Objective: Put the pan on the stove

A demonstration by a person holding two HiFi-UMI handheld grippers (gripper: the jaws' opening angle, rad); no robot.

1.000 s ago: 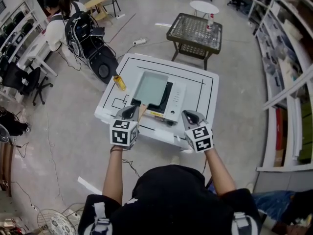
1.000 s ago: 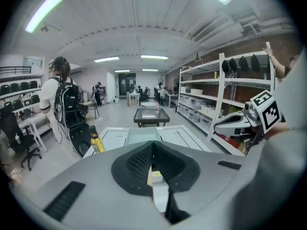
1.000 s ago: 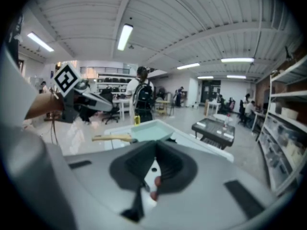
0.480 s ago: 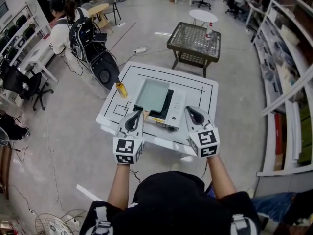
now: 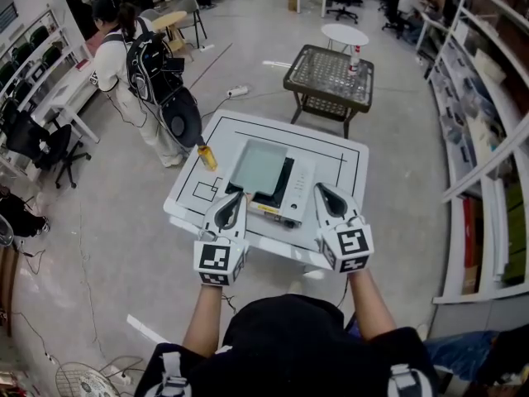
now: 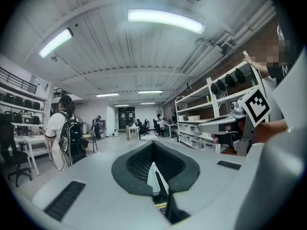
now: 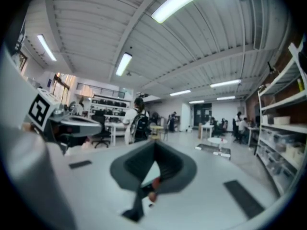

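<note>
Head view: pan (image 5: 258, 165) atop stove (image 5: 297, 190); left gripper (image 5: 234, 199), right gripper (image 5: 321, 191) both closed.

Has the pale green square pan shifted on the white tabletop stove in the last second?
No. The pale green square pan sits over the same left part of the white tabletop stove as before.

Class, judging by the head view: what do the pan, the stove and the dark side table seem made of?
Pan: probably coated metal, matte pale grey-green, evenly flat. Stove: likely painted sheet metal, smooth white casing. Side table: dark frame with a gridded top, perhaps mesh or wicker; too small to tell.
</note>
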